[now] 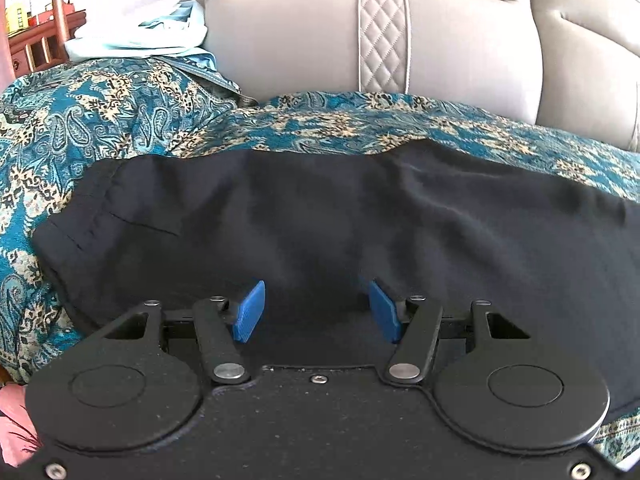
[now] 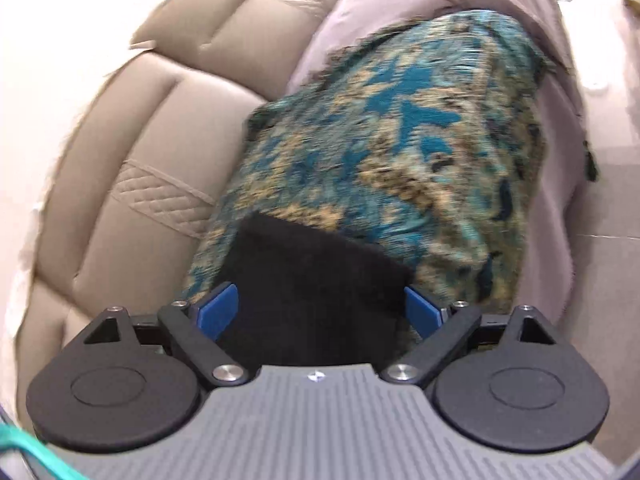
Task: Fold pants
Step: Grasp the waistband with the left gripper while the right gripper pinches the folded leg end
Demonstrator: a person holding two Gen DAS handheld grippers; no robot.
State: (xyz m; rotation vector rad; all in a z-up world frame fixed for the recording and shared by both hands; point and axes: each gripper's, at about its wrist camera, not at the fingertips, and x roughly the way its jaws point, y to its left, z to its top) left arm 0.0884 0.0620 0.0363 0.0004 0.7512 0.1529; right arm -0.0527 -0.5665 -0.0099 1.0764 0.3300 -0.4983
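On the sofa seat in front of you, the black pants [image 1: 340, 220] lie spread flat across a teal paisley throw [image 1: 120, 120] that covers the cushion. In the left wrist view they run from the left edge of the seat out past the right side of the picture, with a few soft creases near the left end and the far edge lying along the throw below the beige sofa backrest [image 1: 300, 36]. Your left gripper [image 1: 316, 312] sits low over the near edge of the pants with its jaws spread wide; the blue pads [image 1: 250, 312] have dark cloth between and beneath them, but they are not closed on it. A pale blue garment [image 1: 140, 36] is heaped at the far left, on the throw beside the backrest.

Your right wrist view is blurred. There, your right gripper [image 2: 320, 312] is likewise wide open, and one straight-edged end of the pants [image 2: 316, 280] lies between its blue pads [image 2: 218, 312], with nothing pinched. Beyond that end the paisley throw [image 2: 400, 140] runs on over the seat, with the backrest [image 2: 160, 128] to the left.
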